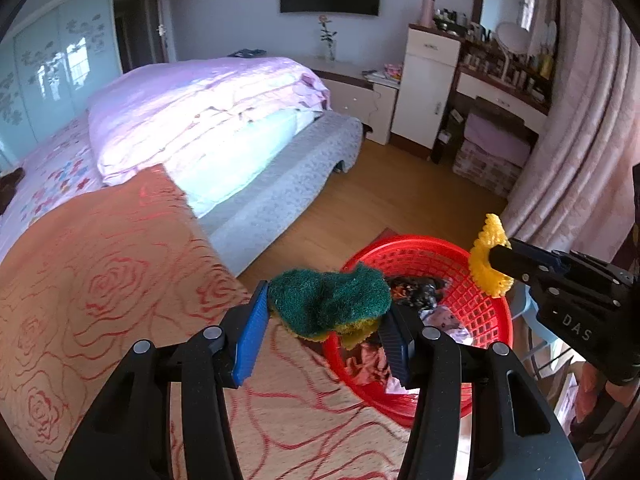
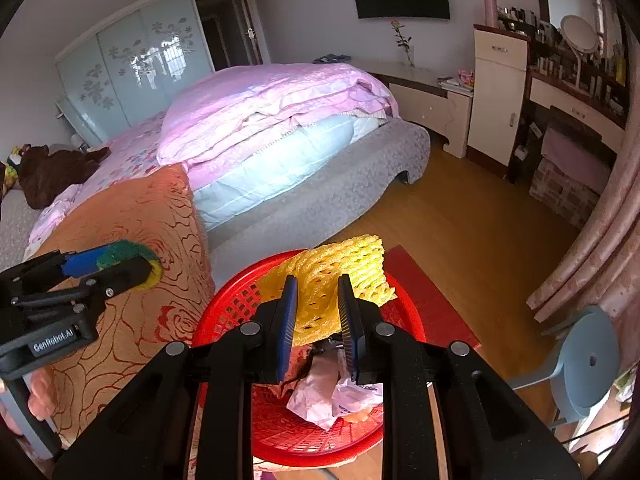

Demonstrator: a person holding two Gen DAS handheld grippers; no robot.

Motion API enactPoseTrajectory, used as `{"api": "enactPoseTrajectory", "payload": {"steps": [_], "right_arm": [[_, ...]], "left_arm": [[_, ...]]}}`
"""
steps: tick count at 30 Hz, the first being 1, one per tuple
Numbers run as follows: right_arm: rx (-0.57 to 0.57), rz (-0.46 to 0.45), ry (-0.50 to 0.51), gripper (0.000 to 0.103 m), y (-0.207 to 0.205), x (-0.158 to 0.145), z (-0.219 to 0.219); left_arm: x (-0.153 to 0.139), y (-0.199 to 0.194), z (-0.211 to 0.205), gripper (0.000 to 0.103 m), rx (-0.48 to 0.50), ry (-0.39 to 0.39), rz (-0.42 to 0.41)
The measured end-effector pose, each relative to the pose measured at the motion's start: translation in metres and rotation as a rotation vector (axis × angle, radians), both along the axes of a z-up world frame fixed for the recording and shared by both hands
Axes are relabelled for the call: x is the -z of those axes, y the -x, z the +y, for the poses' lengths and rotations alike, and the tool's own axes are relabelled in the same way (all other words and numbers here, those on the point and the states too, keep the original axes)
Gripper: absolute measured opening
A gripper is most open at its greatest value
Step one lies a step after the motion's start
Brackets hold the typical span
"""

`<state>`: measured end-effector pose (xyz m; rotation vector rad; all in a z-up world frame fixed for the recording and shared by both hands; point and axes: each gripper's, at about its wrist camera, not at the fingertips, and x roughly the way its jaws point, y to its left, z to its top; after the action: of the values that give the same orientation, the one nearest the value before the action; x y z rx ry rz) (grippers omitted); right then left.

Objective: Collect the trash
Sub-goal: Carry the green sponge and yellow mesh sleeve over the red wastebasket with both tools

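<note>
My left gripper [image 1: 326,312] is shut on a green and yellow scouring sponge [image 1: 328,300], held at the near rim of a red mesh basket [image 1: 480,292]. My right gripper [image 2: 318,292] is shut on a piece of yellow foam netting [image 2: 340,268], held above the same red basket [image 2: 236,304]. The basket holds crumpled paper and wrappers [image 2: 332,392]. In the left wrist view the right gripper [image 1: 496,260] shows at the right with the netting [image 1: 486,256]. In the right wrist view the left gripper [image 2: 132,264] shows at the left with the sponge [image 2: 124,252].
An orange rose-patterned cloth [image 1: 100,280] covers a surface left of the basket. A bed with a pink quilt [image 2: 272,108] lies behind. A blue stool [image 2: 584,360] stands at the right, near pink curtains [image 2: 600,240]. Wooden floor [image 2: 480,220] lies beyond the basket.
</note>
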<state>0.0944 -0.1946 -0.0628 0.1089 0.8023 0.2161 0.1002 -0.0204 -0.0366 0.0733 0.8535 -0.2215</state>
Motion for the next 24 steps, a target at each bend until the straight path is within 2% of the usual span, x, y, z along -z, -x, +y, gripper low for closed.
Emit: {"api": "enactPoseTrajectory", "payload": {"steps": [7,14,22,24], "right_arm": [[0.018,0.018,-0.005,0.021,-0.005,0.005,-0.006],[0.029,0.043,-0.01,0.021,-0.009,0.013,-0.012],[0.033,0.046,-0.015,0.021,-0.011,0.015,-0.015],[0.033,0.046,-0.015,0.021,-0.011,0.015,-0.016]], "left_arm": [[0.011,-0.01,-0.022,0.049,0.035,0.009,0.03],[0.022,-0.012,-0.038,0.05,0.073,-0.017,0.05],[0.025,-0.014,-0.044,0.054,0.097,-0.015,0.06],[0.025,-0.013,-0.046,0.058,0.099,-0.016,0.059]]}}
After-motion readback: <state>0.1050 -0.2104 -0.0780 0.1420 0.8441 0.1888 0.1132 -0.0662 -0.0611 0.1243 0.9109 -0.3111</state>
